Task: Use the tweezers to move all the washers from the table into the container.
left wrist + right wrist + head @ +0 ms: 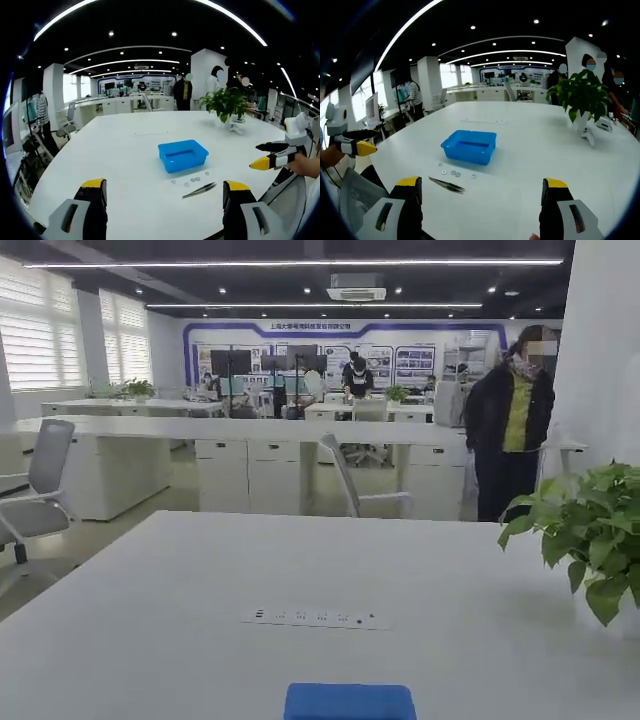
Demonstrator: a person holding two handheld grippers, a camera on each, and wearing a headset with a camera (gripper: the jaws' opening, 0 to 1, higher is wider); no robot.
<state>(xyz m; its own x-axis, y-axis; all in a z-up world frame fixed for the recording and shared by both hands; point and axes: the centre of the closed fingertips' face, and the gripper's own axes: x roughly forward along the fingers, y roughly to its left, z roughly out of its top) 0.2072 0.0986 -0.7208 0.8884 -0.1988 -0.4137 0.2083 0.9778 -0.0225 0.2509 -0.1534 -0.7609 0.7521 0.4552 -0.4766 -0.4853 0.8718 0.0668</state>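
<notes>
Beside flat washers (196,179) on the table (125,150) lie slim tweezers (199,190); left tool (164,185) and right tool (481,182) gape.

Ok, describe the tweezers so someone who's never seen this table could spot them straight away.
On the big white table, find the blue container. Just in front of it, towards the near edge, lies a short row of small washers, and the tweezers lie beside them: the one long, thin, dark metal piece.
</notes>
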